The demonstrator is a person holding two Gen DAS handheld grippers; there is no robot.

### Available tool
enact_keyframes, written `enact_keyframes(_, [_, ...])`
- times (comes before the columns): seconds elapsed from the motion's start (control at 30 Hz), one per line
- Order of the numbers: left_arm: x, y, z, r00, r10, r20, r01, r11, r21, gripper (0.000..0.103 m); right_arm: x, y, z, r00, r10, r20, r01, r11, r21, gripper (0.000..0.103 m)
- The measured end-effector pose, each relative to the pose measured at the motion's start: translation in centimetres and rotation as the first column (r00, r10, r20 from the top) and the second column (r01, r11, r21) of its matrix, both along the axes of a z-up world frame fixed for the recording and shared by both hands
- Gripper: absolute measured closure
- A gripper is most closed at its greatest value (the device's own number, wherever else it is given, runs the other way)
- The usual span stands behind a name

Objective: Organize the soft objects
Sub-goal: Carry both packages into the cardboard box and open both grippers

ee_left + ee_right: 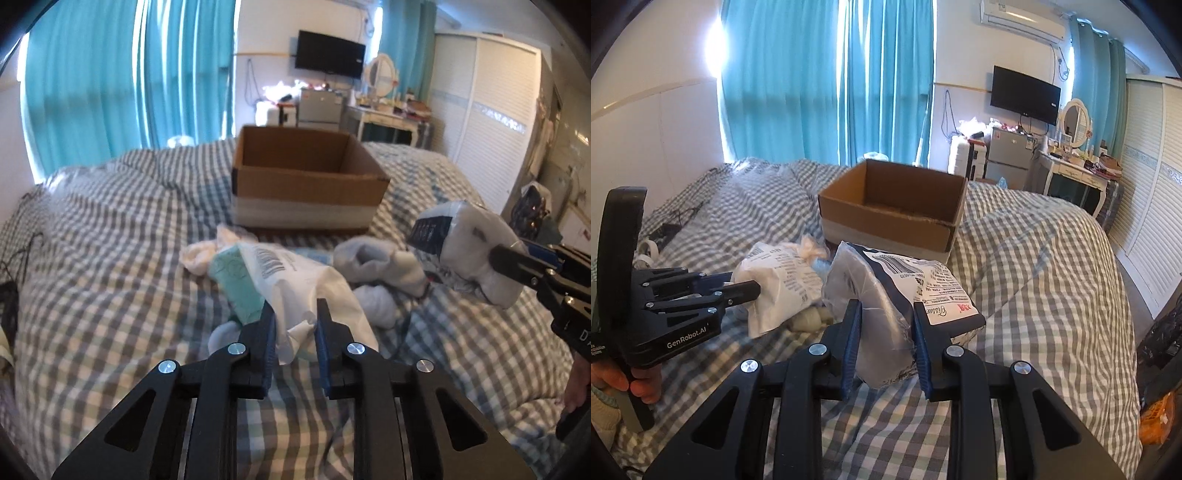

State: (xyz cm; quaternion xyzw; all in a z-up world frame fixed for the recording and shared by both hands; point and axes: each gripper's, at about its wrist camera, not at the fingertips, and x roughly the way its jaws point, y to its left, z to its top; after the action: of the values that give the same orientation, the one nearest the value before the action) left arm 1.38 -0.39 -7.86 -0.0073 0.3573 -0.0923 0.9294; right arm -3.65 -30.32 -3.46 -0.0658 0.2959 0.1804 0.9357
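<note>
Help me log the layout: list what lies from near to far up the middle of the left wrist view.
Left gripper → white plastic packet clamped in it → cardboard box → television on the far wall.

Right gripper (886,334) clamps tissue pack (905,291). Left gripper (753,288) pinches white bag (779,273). Cardboard box (890,214) behind.
</note>
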Motion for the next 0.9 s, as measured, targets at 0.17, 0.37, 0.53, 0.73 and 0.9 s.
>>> enact_keyframes(0.17, [-1.2,-0.1,3.4,0.998,-0.008,0.064,0.008,1.000,0.009,0.085,-0.9,0.0,2.7,0.998,0.022,0.057,-0.023,0.999,0.027,0.077])
enact_keyframes(0.37, [-1.3,-0.1,8.4,0.989,-0.047,0.139,0.051,0.998,-0.021,0.085,0.1,-0.5,6.1,0.994,0.040,0.104,-0.049,0.996,0.078,0.077])
enact_keyframes(0.53, [0.9,0.1,11.5,0.983,-0.071,0.171,0.084,0.994,-0.066,0.085,2.6,0.1,9.8,0.983,0.069,0.170,-0.084,0.993,0.079,0.077])
enact_keyframes(0.73, [6.0,0.1,13.2,0.981,-0.086,0.176,0.100,0.992,-0.072,0.085,8.6,0.4,12.4,0.977,0.091,0.192,-0.112,0.988,0.103,0.077])
enact_keyframes(0.9, [10.9,0.2,13.9,0.981,-0.092,0.174,0.109,0.990,-0.093,0.085,15.1,0.9,12.5,0.982,0.105,0.155,-0.126,0.983,0.131,0.077])
